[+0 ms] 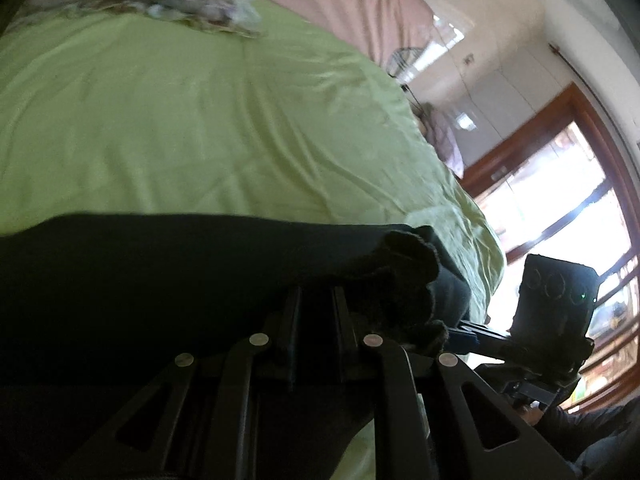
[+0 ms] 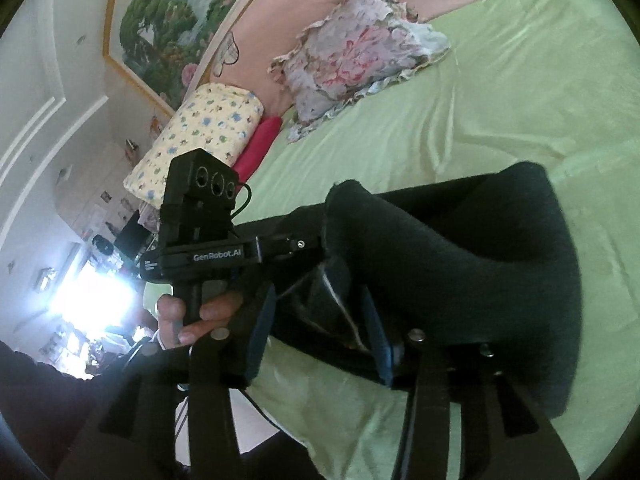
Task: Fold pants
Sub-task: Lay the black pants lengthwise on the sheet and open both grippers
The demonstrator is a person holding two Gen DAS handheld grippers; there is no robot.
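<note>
The left gripper [image 1: 316, 300] is closed tight on the soft black fleece pants [image 1: 160, 280], which lie on the light green bed sheet [image 1: 200, 120]. The right gripper [image 2: 320, 320] looks open wide around a bunched edge, barely holding, so the cloth could slip out. Only the right view shows the yellow dotted pillow [image 2: 204, 132].

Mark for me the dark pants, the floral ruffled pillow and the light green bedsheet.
dark pants [image 2: 480, 256], right wrist view, on the broad folded cloth.
floral ruffled pillow [image 2: 352, 56], right wrist view, on its printed face.
light green bedsheet [image 1: 180, 120], left wrist view, on bare sheet.
</note>
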